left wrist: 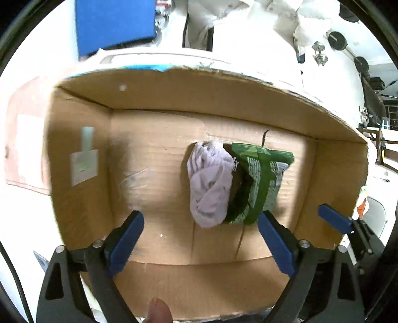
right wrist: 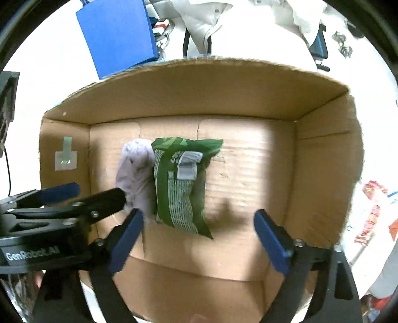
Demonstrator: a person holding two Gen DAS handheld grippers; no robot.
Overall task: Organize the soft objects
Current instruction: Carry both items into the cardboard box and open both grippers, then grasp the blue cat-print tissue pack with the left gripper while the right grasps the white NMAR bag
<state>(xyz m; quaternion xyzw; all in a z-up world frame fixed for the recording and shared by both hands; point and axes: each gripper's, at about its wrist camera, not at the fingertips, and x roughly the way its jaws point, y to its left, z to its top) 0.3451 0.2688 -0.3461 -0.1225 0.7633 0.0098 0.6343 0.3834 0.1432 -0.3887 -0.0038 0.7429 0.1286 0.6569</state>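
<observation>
We hover over the cardboard box [left wrist: 82, 198]: both our left gripper [left wrist: 200, 243] and right gripper [right wrist: 199, 238] spread wide, holding nothing; lilac cloth [left wrist: 210, 188] and green packet [right wrist: 179, 183] touching mid-floor inside.

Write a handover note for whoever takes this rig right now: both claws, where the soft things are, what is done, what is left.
Left claw: open, holding nothing, poised over the open brown cardboard box.
Right claw: open, holding nothing, also over the box.
In the box: a bunched pale lilac cloth and a soft green patterned pouch with a grey label lie on the floor of the box, side by side and touching, cloth to the left.
Done: both of those soft items are in the box.
Left: white fabric lies beyond the box; whether it belongs to the job cannot be told from here.
</observation>
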